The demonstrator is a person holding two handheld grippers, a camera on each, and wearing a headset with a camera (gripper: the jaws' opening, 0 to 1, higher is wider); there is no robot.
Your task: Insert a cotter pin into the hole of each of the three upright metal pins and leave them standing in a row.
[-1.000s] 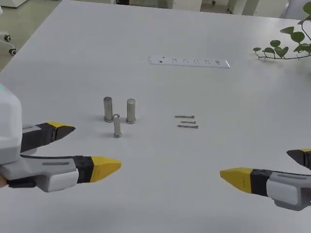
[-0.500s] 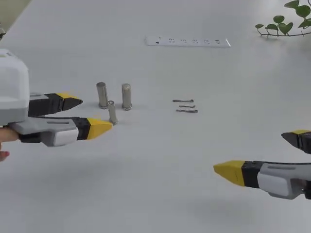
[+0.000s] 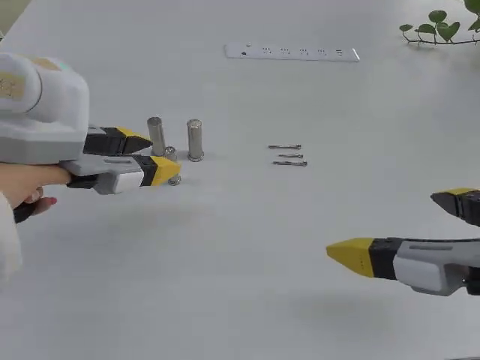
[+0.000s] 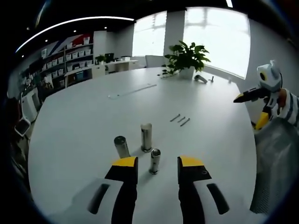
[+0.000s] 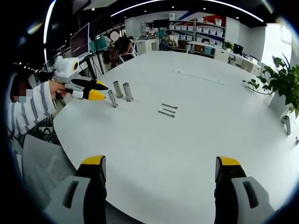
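The left gripper (image 4: 156, 163) had its jaws spread with nothing between them but air, and the small pin (image 4: 154, 161) stood upright just ahead of the gap between the tips. Judged from that line-up, the jaws were set to close on this pin and steady it for a cotter pin.

Just behind the small pin stood two taller pins (image 4: 146, 136), also upright, so the three made a tight cluster rather than a row. That closeness looked like the main hazard: a jaw pushed in too far could knock one over.

The three cotter pins (image 3: 289, 155) lay loose on the table (image 3: 240, 247), well apart from the small pin on its right, and none sat in a hole yet.

The right gripper (image 3: 382, 225) hung far to the right of the small pin and nearer the person, wide open and empty, probably waiting to fetch a cotter pin. A power strip (image 3: 291, 52) lay well beyond the small pin, out of the way.
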